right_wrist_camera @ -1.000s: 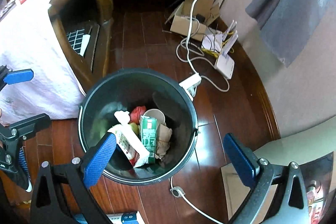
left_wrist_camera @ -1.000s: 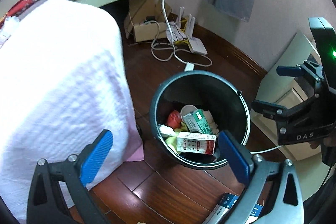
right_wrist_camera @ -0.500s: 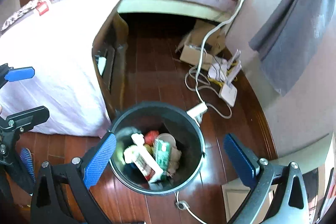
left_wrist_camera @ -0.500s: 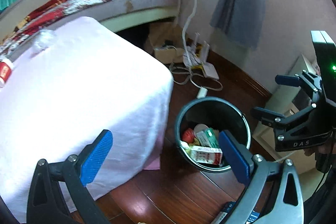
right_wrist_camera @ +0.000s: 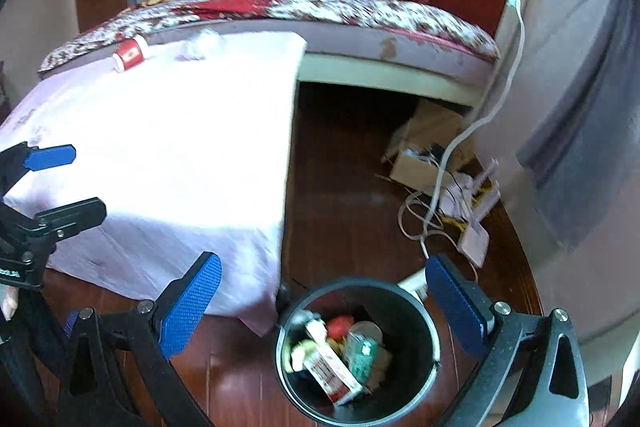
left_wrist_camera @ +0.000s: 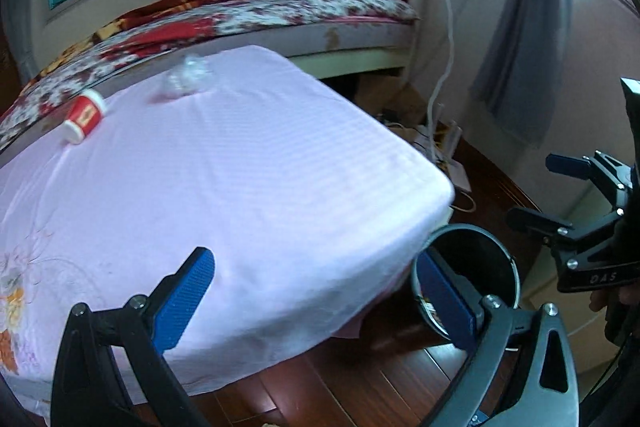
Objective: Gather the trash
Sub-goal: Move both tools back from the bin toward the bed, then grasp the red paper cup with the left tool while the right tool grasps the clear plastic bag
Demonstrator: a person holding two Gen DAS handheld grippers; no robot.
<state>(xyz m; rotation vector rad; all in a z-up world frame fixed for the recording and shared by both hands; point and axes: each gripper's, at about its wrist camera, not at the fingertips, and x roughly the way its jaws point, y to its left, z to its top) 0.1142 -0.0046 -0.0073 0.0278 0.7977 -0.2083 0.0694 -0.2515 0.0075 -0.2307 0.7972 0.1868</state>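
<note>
Lying far beyond both gaping, empty grippers (left_wrist_camera: 316,303) (right_wrist_camera: 322,303); red cup (left_wrist_camera: 85,117) on cloth (left_wrist_camera: 240,187).

Both tongs have black frames with triangular cutouts, silver screws and blue ribbed pads (left_wrist_camera: 182,307); the right tongs (left_wrist_camera: 568,187) bear white "DAS" lettering.

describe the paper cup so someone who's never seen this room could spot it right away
Find the table draped in a pale pink cloth in front of the bed. At its far edge lies the paper cup, tipped on its side. It is red and white, unlike the crumpled clear plastic nearby.
</note>
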